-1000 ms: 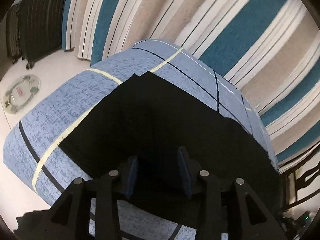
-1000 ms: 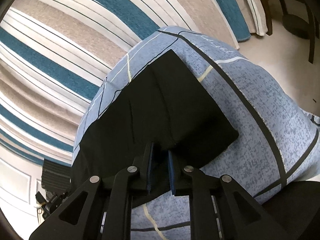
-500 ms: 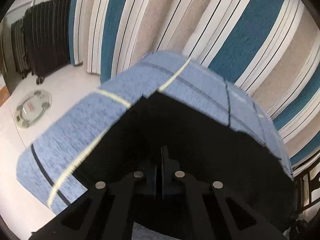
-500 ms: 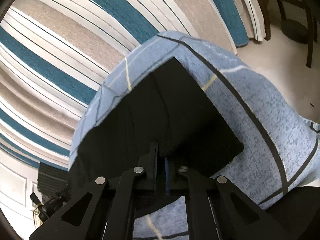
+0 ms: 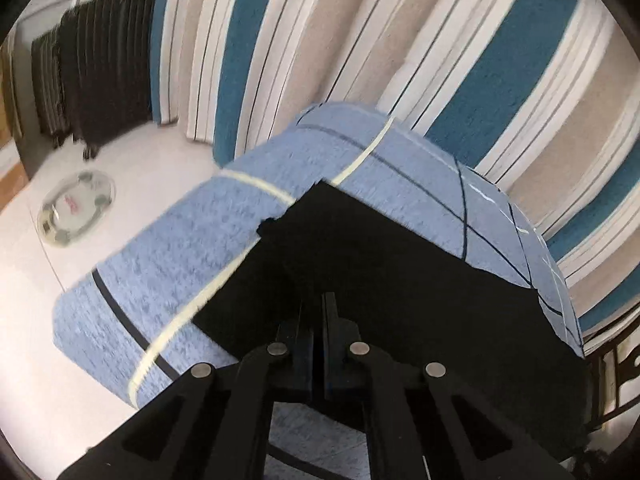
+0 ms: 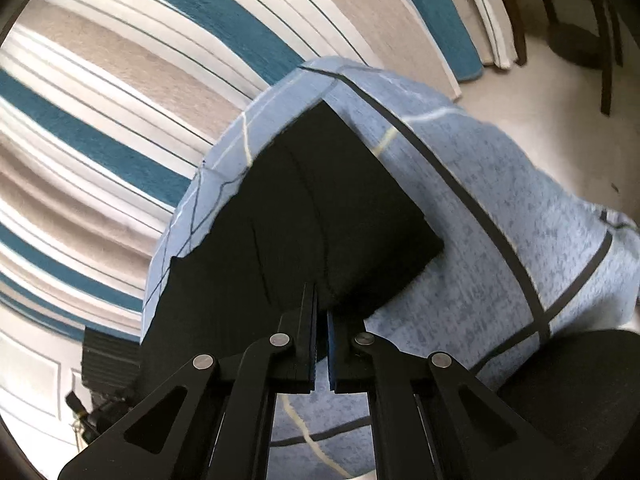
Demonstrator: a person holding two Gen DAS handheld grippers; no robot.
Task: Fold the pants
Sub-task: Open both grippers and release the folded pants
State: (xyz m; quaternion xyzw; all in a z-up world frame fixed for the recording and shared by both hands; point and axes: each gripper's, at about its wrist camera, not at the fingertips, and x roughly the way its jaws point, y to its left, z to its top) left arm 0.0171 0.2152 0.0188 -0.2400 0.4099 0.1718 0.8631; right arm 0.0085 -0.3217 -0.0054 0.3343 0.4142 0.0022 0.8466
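Note:
The black pants (image 5: 400, 280) lie partly folded on a blue patterned cloth (image 5: 192, 248) that covers a raised surface. My left gripper (image 5: 316, 312) is shut on the near edge of the pants and holds it lifted above the cloth. In the right wrist view the pants (image 6: 304, 216) show as a dark folded slab on the cloth (image 6: 500, 220). My right gripper (image 6: 322, 308) is shut on their near edge, which is raised too. The pants' underside is hidden.
Striped teal, beige and white curtains (image 5: 440, 60) hang behind the surface. A dark radiator (image 5: 92, 64) and a round glass scale (image 5: 76, 208) stand on the pale floor at left. A wooden chair (image 6: 568, 24) stands at right, with a dark round seat (image 6: 580, 400) close by.
My left gripper has gone from open to shut on the pants' edge, and the right one has tightened on it. Both have lifted the near edge up and away from the cloth.

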